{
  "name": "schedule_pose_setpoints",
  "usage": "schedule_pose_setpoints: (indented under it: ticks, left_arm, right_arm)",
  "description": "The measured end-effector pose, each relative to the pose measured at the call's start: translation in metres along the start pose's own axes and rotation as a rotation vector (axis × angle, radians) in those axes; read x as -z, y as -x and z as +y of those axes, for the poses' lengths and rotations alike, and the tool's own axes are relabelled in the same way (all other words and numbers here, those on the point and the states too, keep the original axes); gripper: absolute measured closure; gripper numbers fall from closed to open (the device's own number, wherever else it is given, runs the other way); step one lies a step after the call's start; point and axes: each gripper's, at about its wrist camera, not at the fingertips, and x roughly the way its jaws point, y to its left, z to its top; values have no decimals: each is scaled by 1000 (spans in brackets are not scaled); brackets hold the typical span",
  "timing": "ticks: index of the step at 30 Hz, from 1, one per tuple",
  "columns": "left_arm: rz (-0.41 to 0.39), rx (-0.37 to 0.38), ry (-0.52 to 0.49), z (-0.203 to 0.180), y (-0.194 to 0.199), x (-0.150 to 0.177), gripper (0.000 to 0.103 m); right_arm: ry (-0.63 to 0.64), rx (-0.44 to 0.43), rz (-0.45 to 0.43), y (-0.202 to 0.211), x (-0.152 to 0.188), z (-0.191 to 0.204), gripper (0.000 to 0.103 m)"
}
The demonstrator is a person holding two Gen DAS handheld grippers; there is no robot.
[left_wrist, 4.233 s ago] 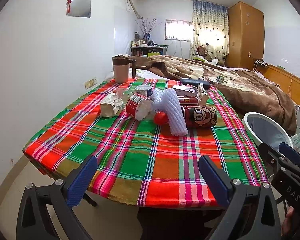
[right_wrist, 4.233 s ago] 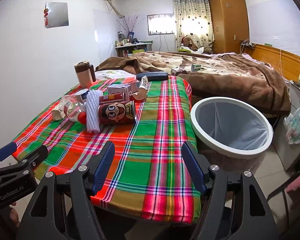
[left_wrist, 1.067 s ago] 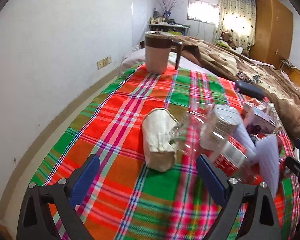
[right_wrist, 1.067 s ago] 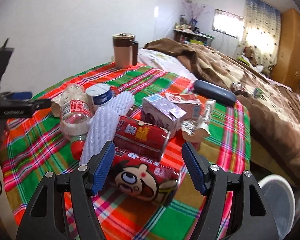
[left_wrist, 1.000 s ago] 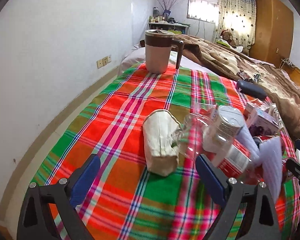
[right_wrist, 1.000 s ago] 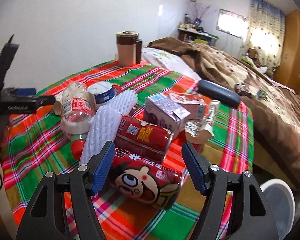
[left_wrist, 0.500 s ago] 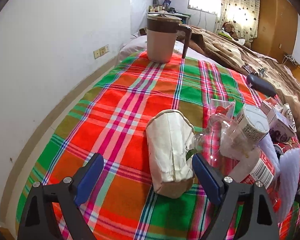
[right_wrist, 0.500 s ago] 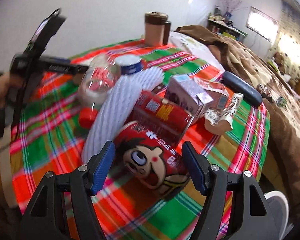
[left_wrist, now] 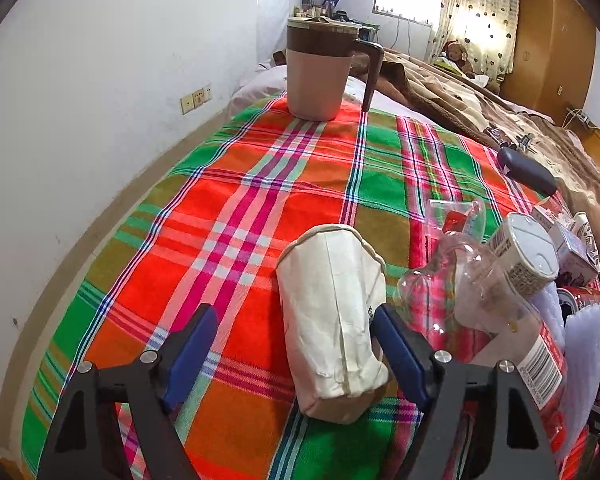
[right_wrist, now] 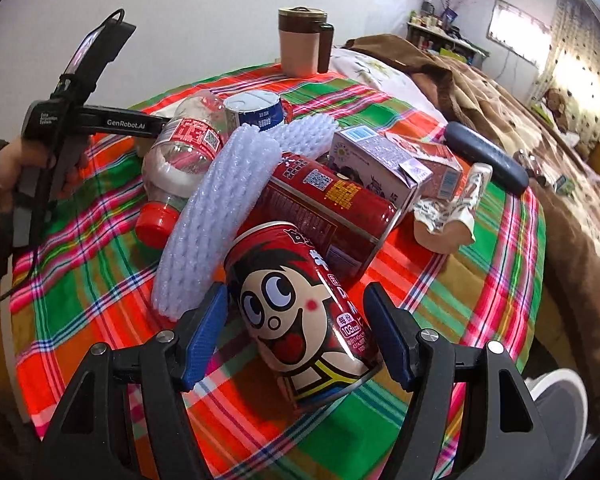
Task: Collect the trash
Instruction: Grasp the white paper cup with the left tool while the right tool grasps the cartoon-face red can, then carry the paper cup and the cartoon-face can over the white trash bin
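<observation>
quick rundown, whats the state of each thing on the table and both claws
left claw: closing around the paper cup, left pad not touching yet
right claw: open, straddling the cartoon can
paper cup: crumpled, lying on its side
cartoon can: lying on its side
red can: on its side, behind it
plastic bottle: empty, red cap on, lying down
mug: upright, lid on

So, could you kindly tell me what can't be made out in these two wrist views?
- Left wrist: the crushed cream paper cup hides whether the left gripper, whose jaws are closing, touches it.
- Right wrist: the white-rimmed waste bin is cut off by the frame edge.
- Right wrist: small print on the red cartoon-face can is illegible.
</observation>
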Motion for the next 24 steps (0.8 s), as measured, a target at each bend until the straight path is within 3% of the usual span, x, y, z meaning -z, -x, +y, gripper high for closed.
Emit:
schedule_pose_setpoints:
  ticks: [5,9,15,24]
  left_arm:
    - [25,35,22,3,-8,-3,26]
    - [19,41,-14,-5,-7,-4,45]
    - [26,65,-22,-13,-3,-2,64]
    - [-8,81,-16,-17,21,13,69]
  right_arm:
    - [-32,2,19,3,5,0,37]
    - [-73,-10,5,2,7,-3,38]
    - [-99,4,-21,5,9,-2,43]
    - [-245,38,-77,25,32,-14,46]
